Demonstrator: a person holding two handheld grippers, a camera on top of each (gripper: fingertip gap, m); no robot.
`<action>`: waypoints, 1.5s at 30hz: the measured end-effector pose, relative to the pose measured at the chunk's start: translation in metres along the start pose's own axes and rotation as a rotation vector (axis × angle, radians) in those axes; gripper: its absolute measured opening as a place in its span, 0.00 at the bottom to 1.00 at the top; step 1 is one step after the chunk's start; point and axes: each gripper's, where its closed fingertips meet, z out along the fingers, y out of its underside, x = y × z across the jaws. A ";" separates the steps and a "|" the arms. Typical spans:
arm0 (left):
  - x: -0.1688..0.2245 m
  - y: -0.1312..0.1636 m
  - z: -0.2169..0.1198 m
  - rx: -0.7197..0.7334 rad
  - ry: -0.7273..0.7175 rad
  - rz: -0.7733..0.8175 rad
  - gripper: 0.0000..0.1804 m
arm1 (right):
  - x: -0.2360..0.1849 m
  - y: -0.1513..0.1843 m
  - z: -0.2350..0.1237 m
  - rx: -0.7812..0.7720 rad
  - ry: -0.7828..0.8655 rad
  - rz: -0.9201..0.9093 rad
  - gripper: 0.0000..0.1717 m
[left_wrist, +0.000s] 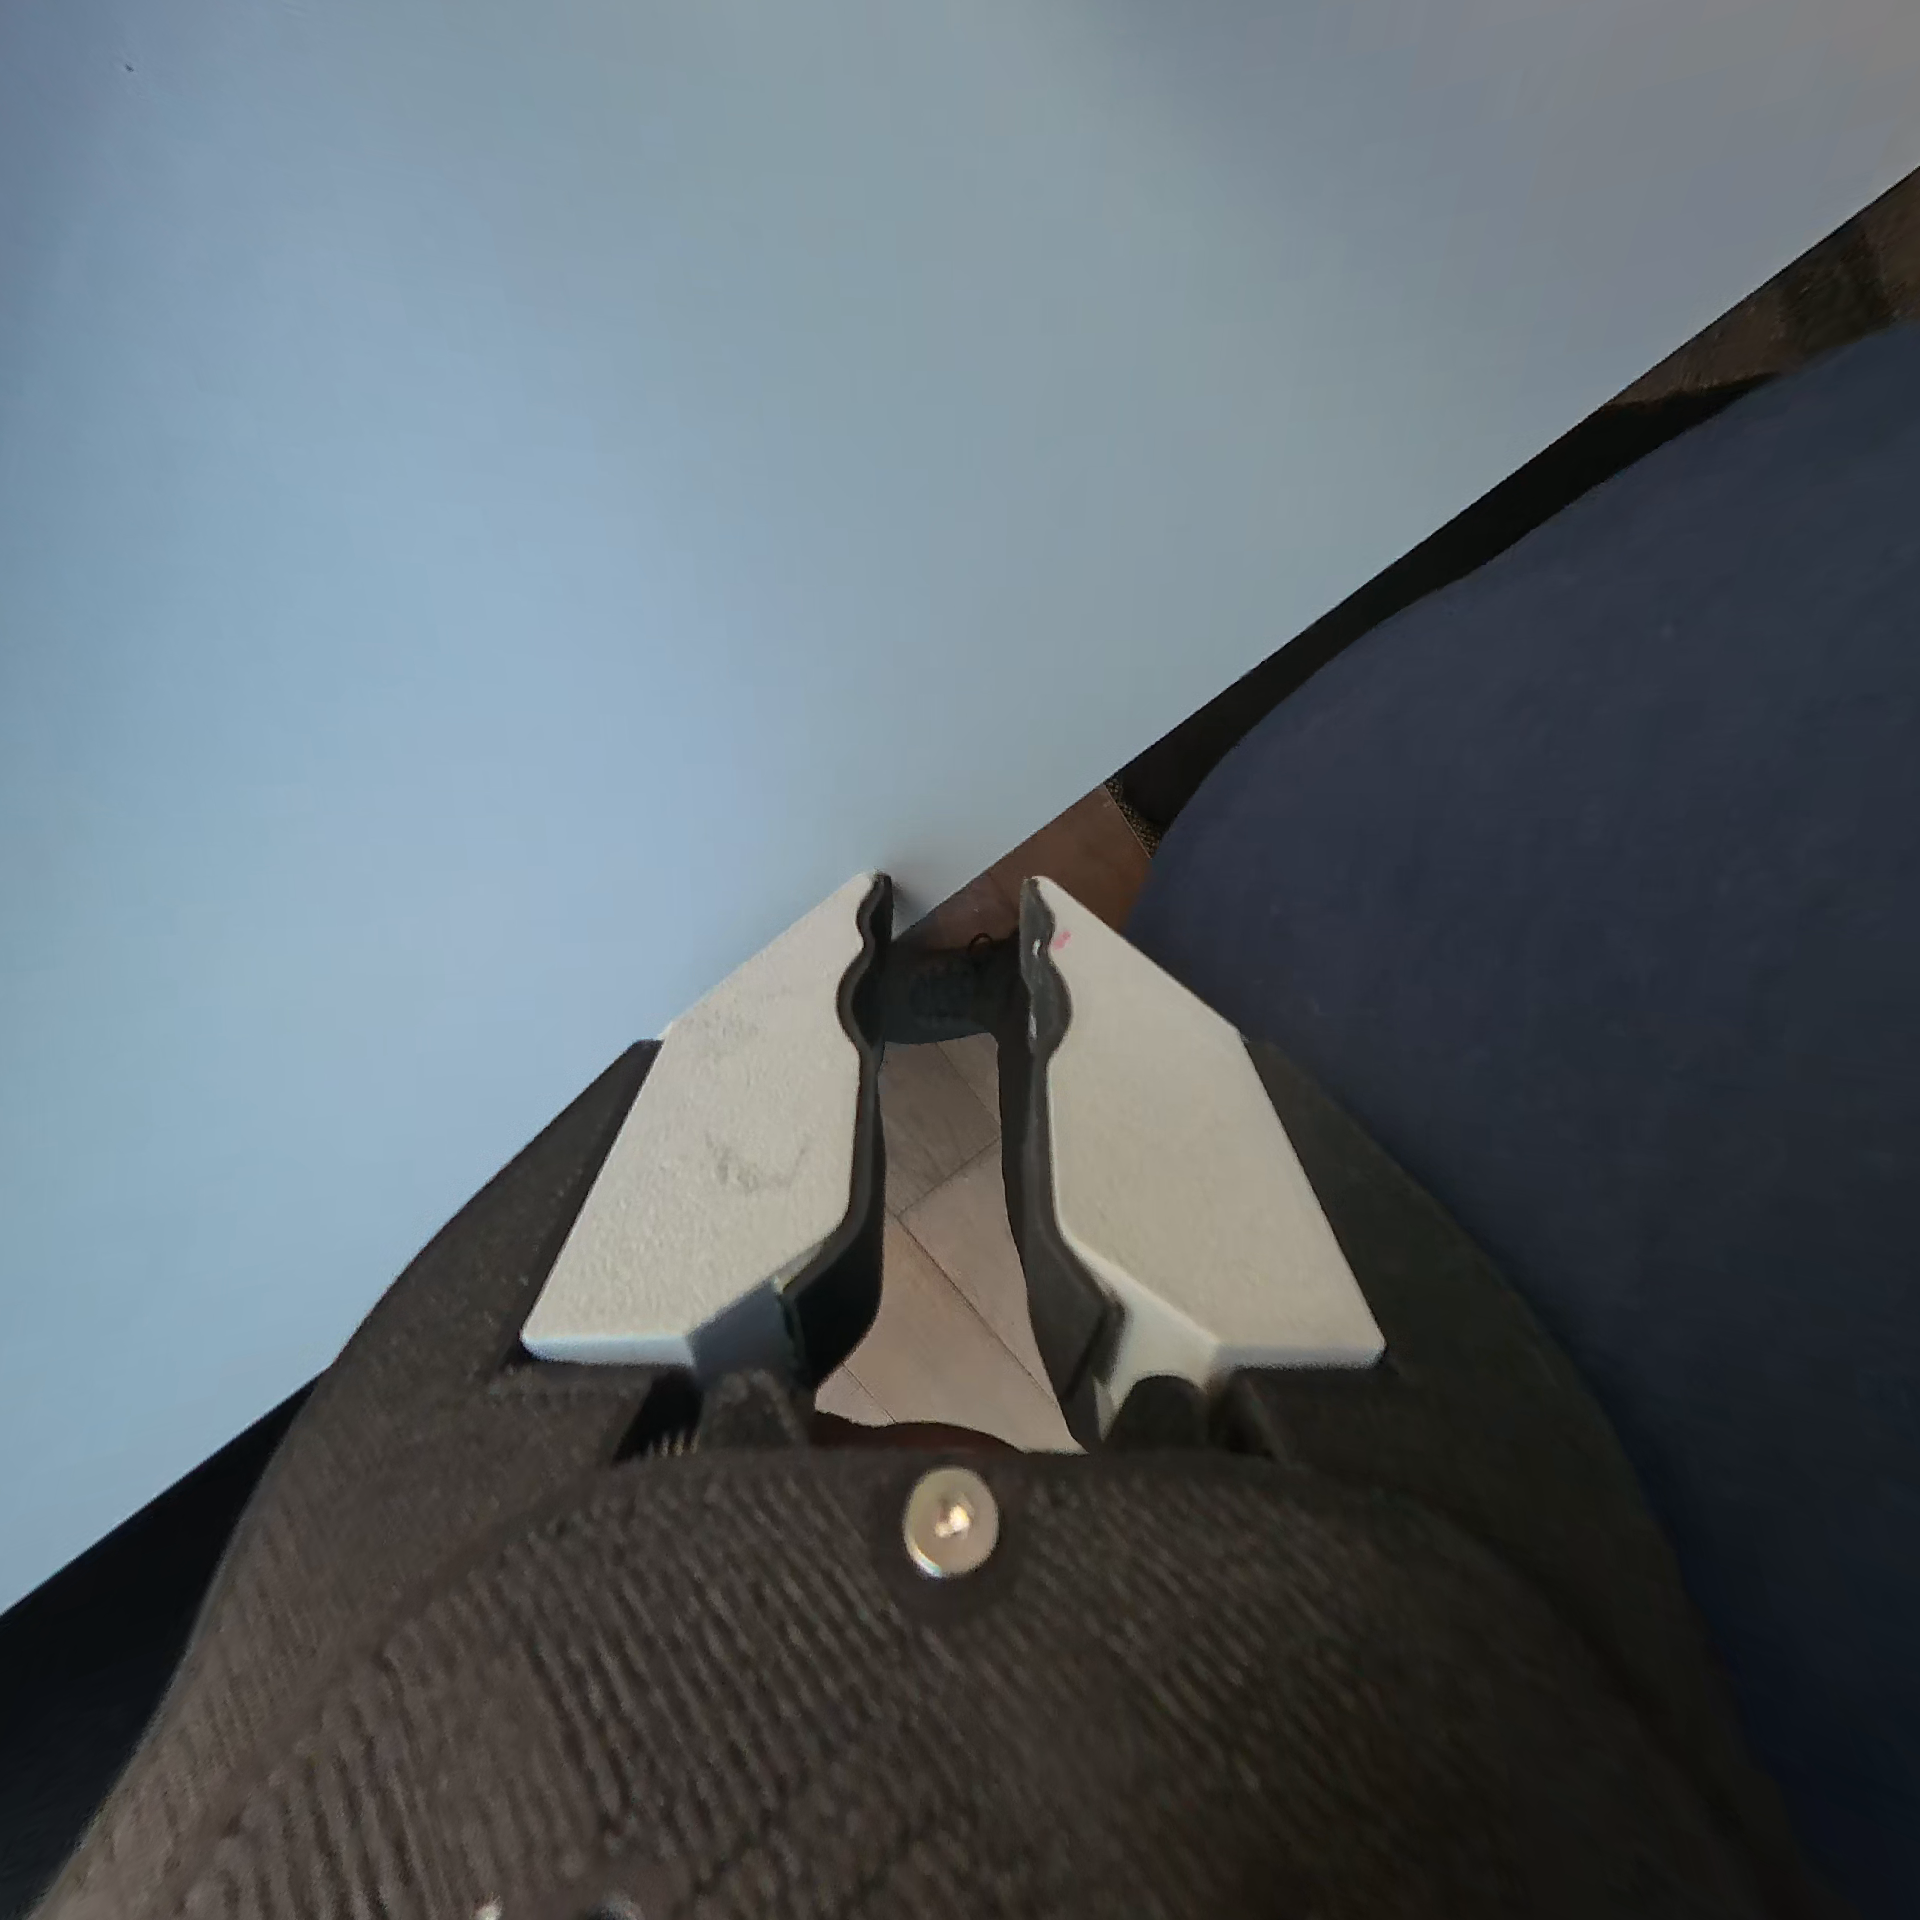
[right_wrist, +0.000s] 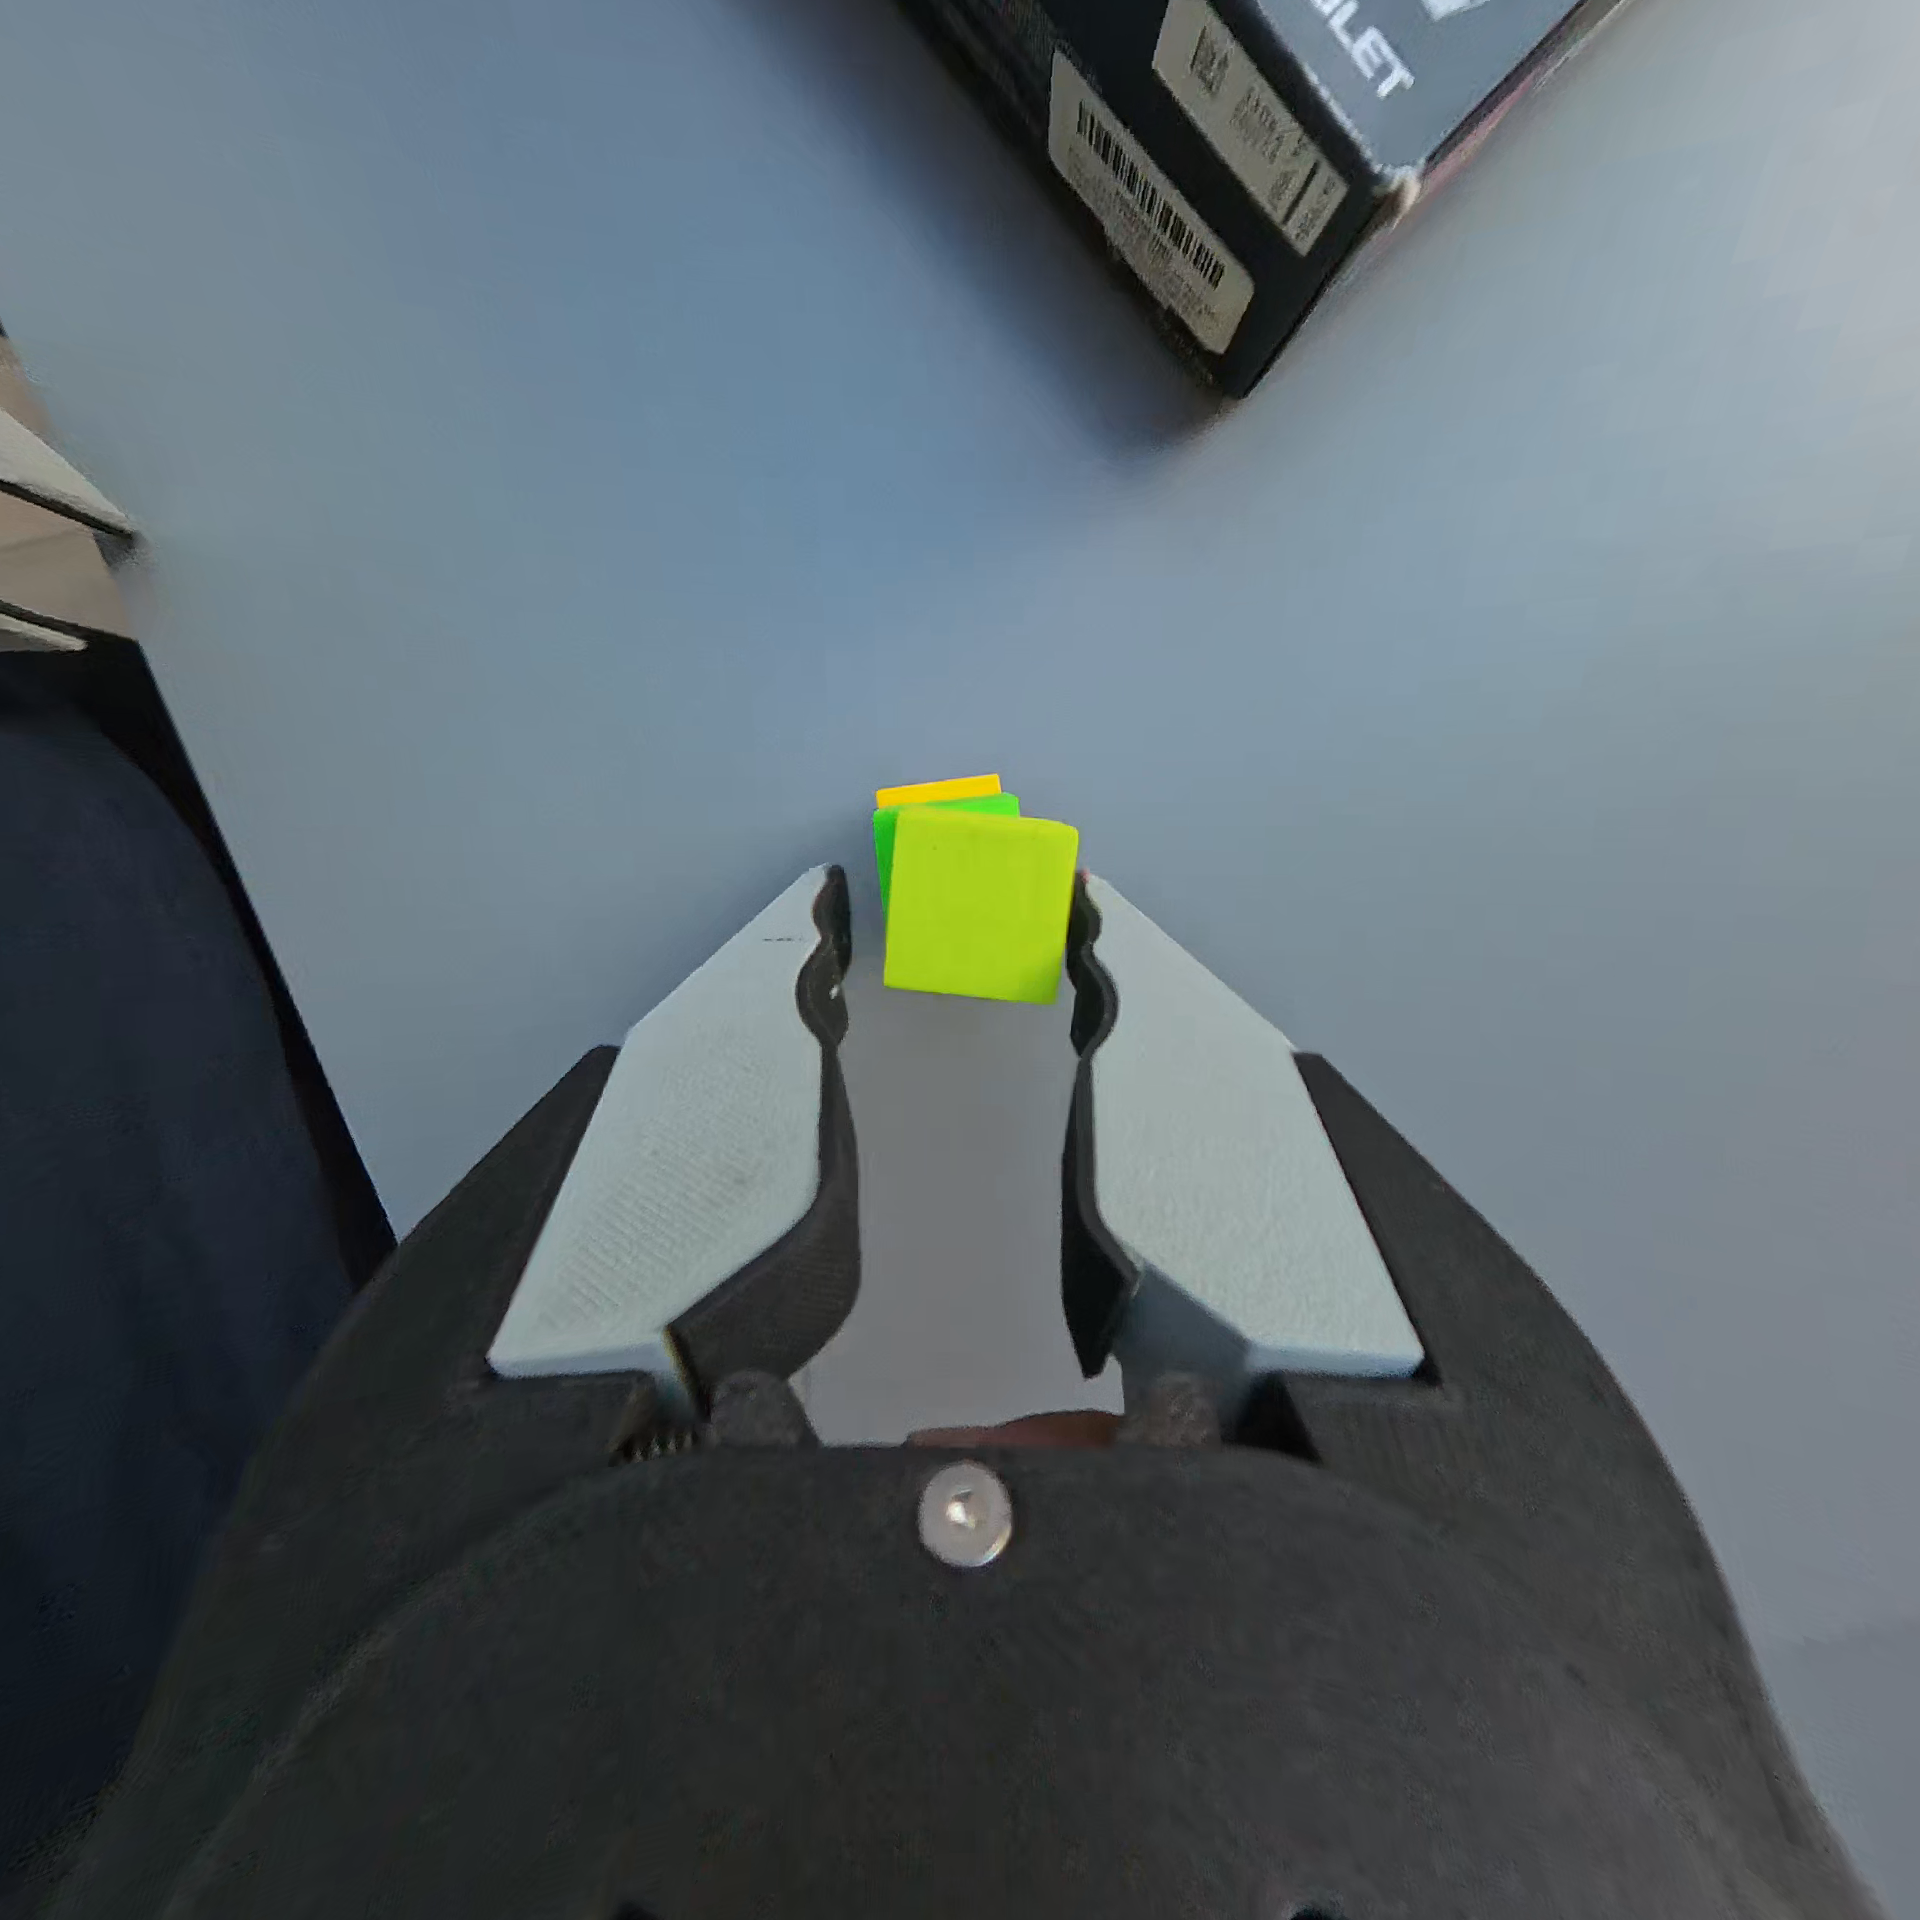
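We see a lime tile (right_wrist: 977, 909) atop a slightly fanned stack, over a green tile (right_wrist: 885, 847) and a yellow tile (right_wrist: 937, 789), on the grey worktop (right_wrist: 520, 416). It stands between the fingers of the right tool (right_wrist: 961, 914), near the right pad and clear of the left, so nothing is gripped. A black box (right_wrist: 1226, 156) lies beyond, and the left tool (left_wrist: 951, 935), part open and bare, hangs at the worktop's edge beside dark cloth (left_wrist: 1558, 935).

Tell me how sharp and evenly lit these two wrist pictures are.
Left wrist view: soft all over, the pale blue-grey tabletop evenly lit, with no glare. Right wrist view: the lime-green square block reads fairly crisp, the black cardboard box near the top edge smears with blur, and a dull shadow lies between the fingers.
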 end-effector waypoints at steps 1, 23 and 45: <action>0.001 0.000 0.000 -0.004 -0.002 0.002 0.12 | 0.000 0.002 0.003 -0.005 -0.002 0.004 0.25; 0.005 -0.037 0.010 0.018 -0.004 0.066 0.18 | 0.004 0.086 -0.051 0.230 0.129 0.406 0.25; 0.014 -0.031 0.013 -0.004 0.036 0.131 0.21 | -0.028 0.145 -0.053 0.049 0.150 0.437 0.00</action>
